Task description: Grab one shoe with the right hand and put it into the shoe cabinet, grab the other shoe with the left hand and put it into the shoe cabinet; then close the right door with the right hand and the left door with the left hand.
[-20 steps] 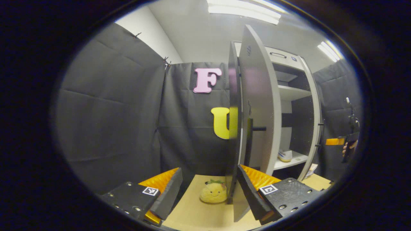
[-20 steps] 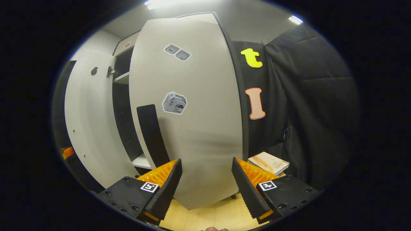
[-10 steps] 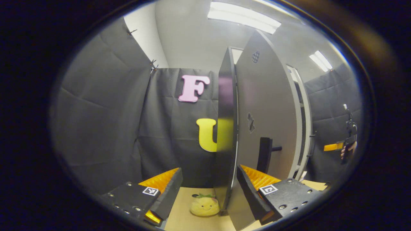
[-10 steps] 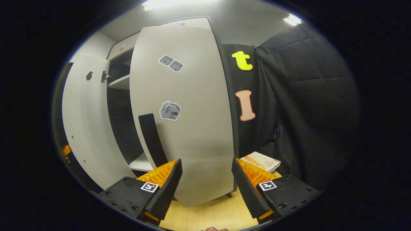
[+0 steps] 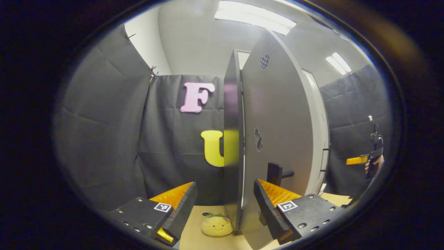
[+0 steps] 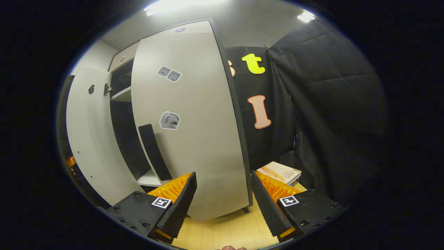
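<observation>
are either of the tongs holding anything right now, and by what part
Nothing is held. The left tongs are open, with the left door's edge between the fingers, unclamped. The right tongs are open in front of the right door.

Recording booth: black cloth walls (image 5: 104, 139) around a cabinet (image 6: 194, 132).

Plush toy (image 5: 217, 225) left of left door (image 5: 274, 139), book (image 6: 279, 172) prob. on floor

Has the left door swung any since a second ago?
Yes. In the left gripper view the left door has swung toward closed, now hiding the cabinet shelves it earlier left showing.
</observation>
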`<action>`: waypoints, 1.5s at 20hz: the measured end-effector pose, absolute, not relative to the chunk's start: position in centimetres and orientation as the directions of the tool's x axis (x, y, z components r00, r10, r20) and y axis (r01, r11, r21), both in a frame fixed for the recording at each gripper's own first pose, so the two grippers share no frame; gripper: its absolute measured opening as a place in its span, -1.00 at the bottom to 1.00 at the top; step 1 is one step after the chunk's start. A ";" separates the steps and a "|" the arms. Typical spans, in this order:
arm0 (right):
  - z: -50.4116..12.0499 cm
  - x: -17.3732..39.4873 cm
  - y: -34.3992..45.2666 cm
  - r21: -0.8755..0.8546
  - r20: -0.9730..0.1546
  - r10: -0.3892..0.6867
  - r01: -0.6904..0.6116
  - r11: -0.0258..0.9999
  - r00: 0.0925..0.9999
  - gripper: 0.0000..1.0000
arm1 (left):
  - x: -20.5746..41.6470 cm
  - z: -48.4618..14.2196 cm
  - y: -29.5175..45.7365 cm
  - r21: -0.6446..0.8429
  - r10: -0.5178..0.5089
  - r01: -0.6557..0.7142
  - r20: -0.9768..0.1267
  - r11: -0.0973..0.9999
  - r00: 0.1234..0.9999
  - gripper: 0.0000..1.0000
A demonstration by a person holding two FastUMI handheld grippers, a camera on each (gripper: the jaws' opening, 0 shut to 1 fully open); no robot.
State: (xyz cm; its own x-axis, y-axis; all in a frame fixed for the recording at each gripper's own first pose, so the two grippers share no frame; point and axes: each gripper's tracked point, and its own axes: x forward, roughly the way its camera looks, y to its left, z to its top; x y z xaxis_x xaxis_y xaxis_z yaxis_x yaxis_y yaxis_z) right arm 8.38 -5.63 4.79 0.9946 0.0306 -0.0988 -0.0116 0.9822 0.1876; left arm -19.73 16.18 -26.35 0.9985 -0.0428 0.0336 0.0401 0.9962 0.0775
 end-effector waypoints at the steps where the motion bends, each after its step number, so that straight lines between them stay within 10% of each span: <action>1: 4.5 8.5 -6.2 0.196 -0.103 0.036 -0.016 0.980 0.994 0.94 | -19.8 -26.4 15.9 0.075 -0.033 0.032 0.017 0.997 0.999 0.88; 15: 2.3 10.0 -16.3 0.203 -0.129 0.113 -0.085 0.975 0.985 0.94 | -17.7 -27.8 2.8 0.052 0.116 -0.117 0.012 0.992 0.993 1.00; 27: 2.0 10.4 -20.1 0.092 -0.079 -0.060 0.067 0.994 0.995 0.96 | -16.7 -30.1 -2.8 0.203 0.277 -0.264 -0.038 0.943 0.960 1.00; 30: 2.0 11.5 -17.2 0.087 -0.082 -0.051 0.058 0.994 0.995 0.96 | -16.7 -30.6 -2.7 0.184 0.265 -0.243 -0.104 0.952 0.959 0.76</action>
State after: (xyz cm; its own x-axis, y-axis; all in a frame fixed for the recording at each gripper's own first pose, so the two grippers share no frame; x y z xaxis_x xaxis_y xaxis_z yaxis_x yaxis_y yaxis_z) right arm 11.51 -17.24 1.95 0.9953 -0.0513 -0.0823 0.0584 0.9945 0.0873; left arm -16.73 -2.71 -30.64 0.9587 0.2646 -0.1045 -0.2428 0.9524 0.1843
